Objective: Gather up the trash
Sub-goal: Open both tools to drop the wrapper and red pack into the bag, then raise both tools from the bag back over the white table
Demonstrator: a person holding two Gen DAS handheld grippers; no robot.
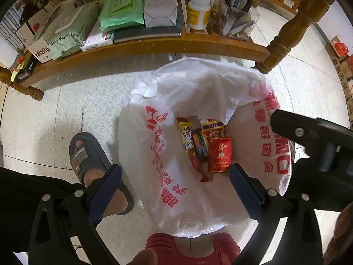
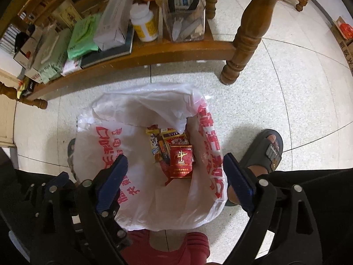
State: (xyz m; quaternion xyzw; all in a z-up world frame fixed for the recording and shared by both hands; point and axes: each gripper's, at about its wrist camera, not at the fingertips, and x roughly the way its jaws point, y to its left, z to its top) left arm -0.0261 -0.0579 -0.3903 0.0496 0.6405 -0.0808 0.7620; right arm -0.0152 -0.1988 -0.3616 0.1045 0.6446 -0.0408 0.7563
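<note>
Both grippers point down over a white plastic bag [image 1: 194,88] printed with red characters, which stands open on the tiled floor [image 1: 55,114] in front of a low wooden shelf [image 1: 154,44]. The left gripper [image 1: 175,181] has its jaws spread wide, with nothing between the blue pads [image 1: 106,190]; one finger sits over a grey sandal [image 1: 88,154] and the other over the bag's inner wall. The right gripper [image 2: 175,174] is likewise spread wide and empty, and its fingers frame the bag opening. The trash lies at the bottom of the bag: a red cigarette pack [image 2: 181,164] on top, resting partly over a yellow snack wrapper [image 1: 187,140] and several other small packets [image 1: 213,127]. The red pack is clear of both sets of pads. The shelf carries a baby-wipes pack [image 1: 64,37], a white box [image 1: 158,4] and a yellow-labelled bottle [image 1: 198,11].
</note>
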